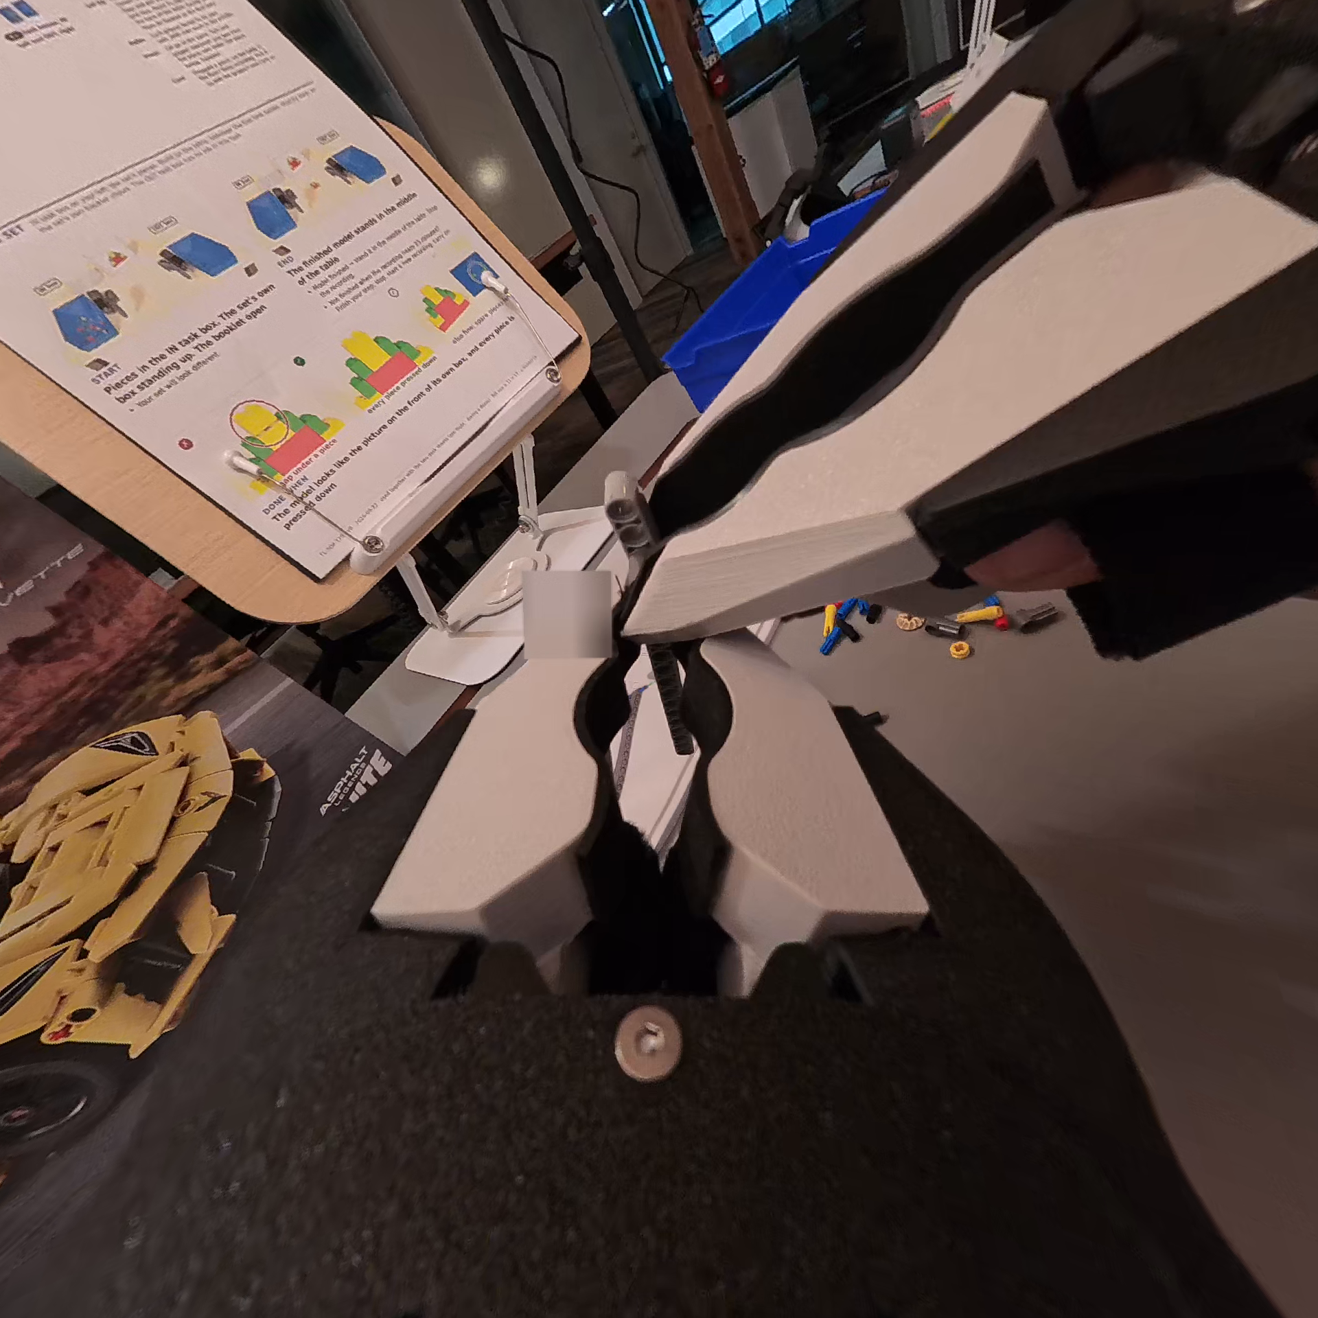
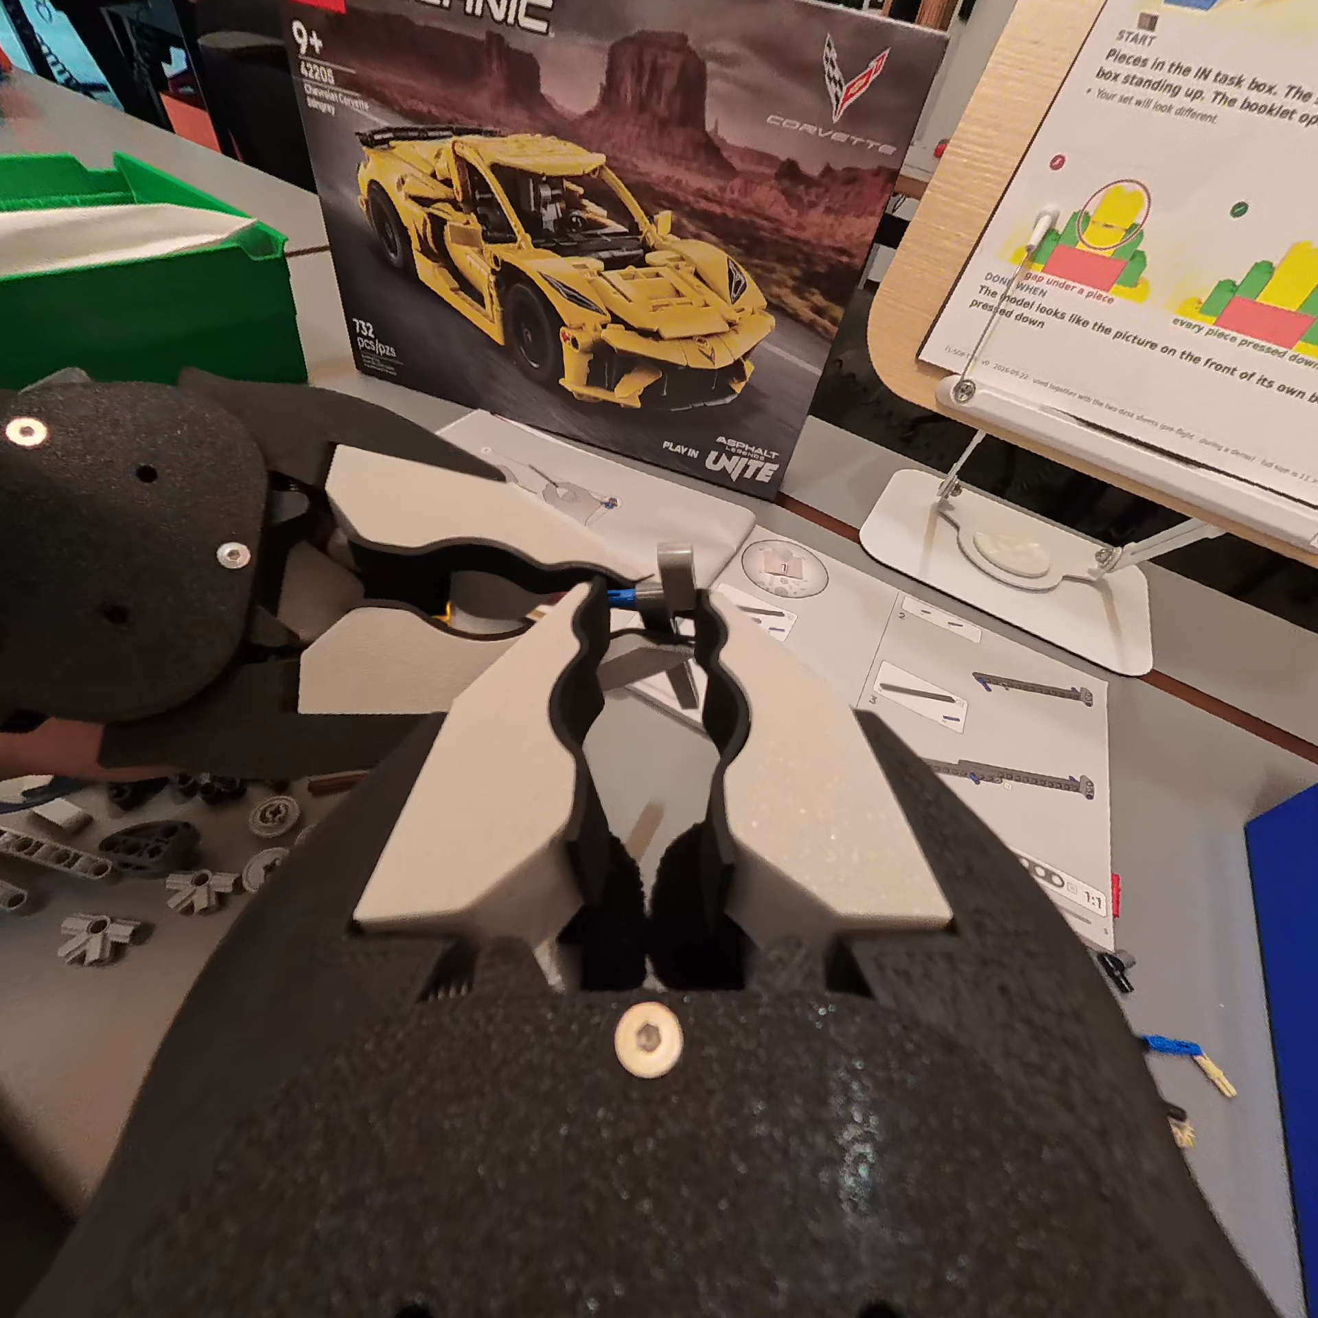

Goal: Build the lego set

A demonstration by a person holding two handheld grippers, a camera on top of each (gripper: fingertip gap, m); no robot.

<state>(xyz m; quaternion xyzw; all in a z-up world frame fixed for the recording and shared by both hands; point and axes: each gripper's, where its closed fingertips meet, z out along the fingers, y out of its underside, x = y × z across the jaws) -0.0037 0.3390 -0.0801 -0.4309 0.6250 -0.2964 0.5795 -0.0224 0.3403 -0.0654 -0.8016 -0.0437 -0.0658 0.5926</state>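
Observation:
In the left wrist view my left gripper (image 1: 652,652) has its jaws nearly closed around a black ribbed beam (image 1: 670,702) at the tips, above the open booklet. My right gripper (image 1: 645,553) reaches in from the upper right and grips a small light grey beam piece (image 1: 627,510) that stands just above the left tips. In the right wrist view my right gripper (image 2: 645,595) holds that grey piece (image 2: 675,570), with a blue pin (image 2: 619,598) sticking out toward the left gripper (image 2: 595,583), which comes in from the left. The two grippers' tips almost touch.
The set box (image 2: 570,249) with a yellow car stands behind. A sheet on a wooden stand (image 2: 1141,299) is at the right, a green bin (image 2: 142,307) at the left. The booklet (image 2: 963,713) lies open. Loose grey parts (image 2: 142,877), coloured pins (image 1: 927,624) and a blue bin (image 1: 756,307) are nearby. My left and right fingertips are right by each other.

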